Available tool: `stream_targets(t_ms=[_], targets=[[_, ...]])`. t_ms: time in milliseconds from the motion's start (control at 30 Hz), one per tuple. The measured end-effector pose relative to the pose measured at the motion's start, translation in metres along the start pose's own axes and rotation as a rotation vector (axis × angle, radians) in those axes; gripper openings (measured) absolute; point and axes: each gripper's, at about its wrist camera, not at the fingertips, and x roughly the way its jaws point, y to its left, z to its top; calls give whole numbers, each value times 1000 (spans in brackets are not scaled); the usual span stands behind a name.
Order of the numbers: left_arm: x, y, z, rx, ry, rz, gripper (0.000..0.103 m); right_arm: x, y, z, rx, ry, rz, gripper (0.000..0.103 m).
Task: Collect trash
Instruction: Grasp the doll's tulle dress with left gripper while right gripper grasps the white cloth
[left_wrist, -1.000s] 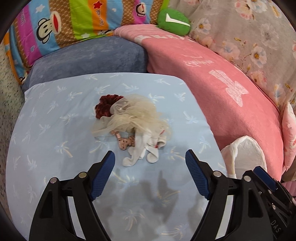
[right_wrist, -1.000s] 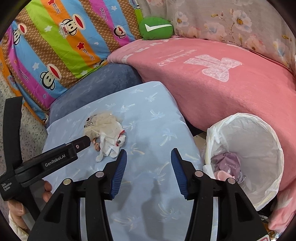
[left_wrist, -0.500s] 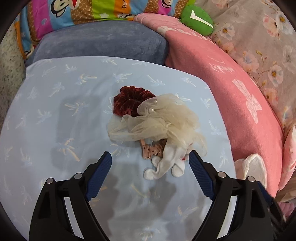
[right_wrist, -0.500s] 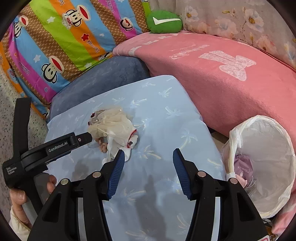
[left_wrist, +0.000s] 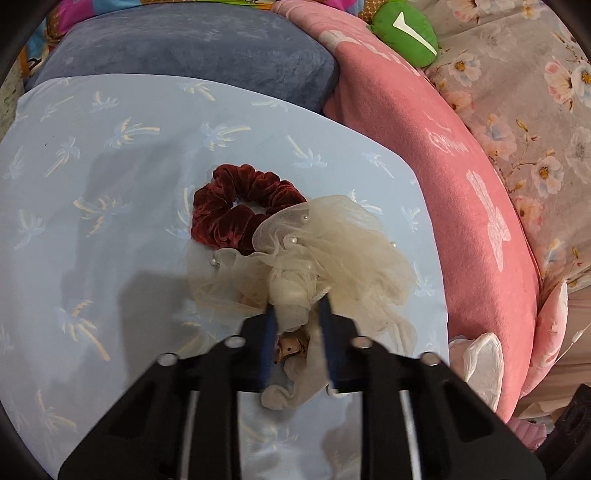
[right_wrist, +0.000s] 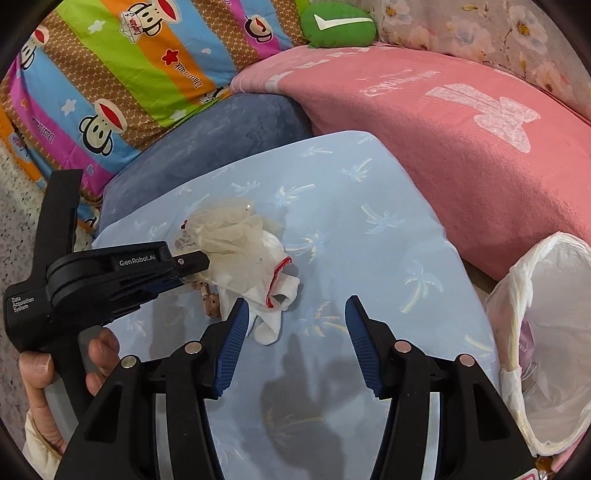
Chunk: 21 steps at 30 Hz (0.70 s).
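A cream tulle scrunchie with pearls (left_wrist: 332, 254) lies on the light blue cushion (left_wrist: 110, 184), overlapping a dark red velvet scrunchie (left_wrist: 236, 210). Under it are a white sock with red trim (right_wrist: 273, 284) and a small brown spotted piece (left_wrist: 291, 349). My left gripper (left_wrist: 297, 314) is shut on the cream scrunchie; it also shows in the right wrist view (right_wrist: 192, 264). My right gripper (right_wrist: 293, 332) is open and empty, low over the cushion just right of the sock. A white-lined trash bin (right_wrist: 546, 332) stands at the right.
A pink blanket (right_wrist: 461, 122) covers the seat behind the cushion. A dark blue cushion (left_wrist: 184, 48), a striped monkey-print pillow (right_wrist: 110, 74) and a green plush (right_wrist: 336, 24) lie at the back. The bin holds pink and purple scraps.
My left gripper moved forward over the pile and closed on the cream scrunchie. My right gripper moved a little closer to the sock and stayed open.
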Motion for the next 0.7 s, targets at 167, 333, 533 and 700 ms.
stream_targets(t_ms=[167, 333, 533, 700], targets=[[-22, 5, 3, 2, -52, -25, 11, 18, 17, -4, -25, 34, 26, 54], [-40, 7, 6, 32, -109, 26, 11, 34, 39, -9, -63, 60, 50, 54], [-50, 5, 4, 75, -143, 76, 11, 56, 53, -8, -83, 82, 55, 39], [-54, 4, 1, 97, -151, 91, 11, 59, 51, -12, -68, 96, 55, 6]])
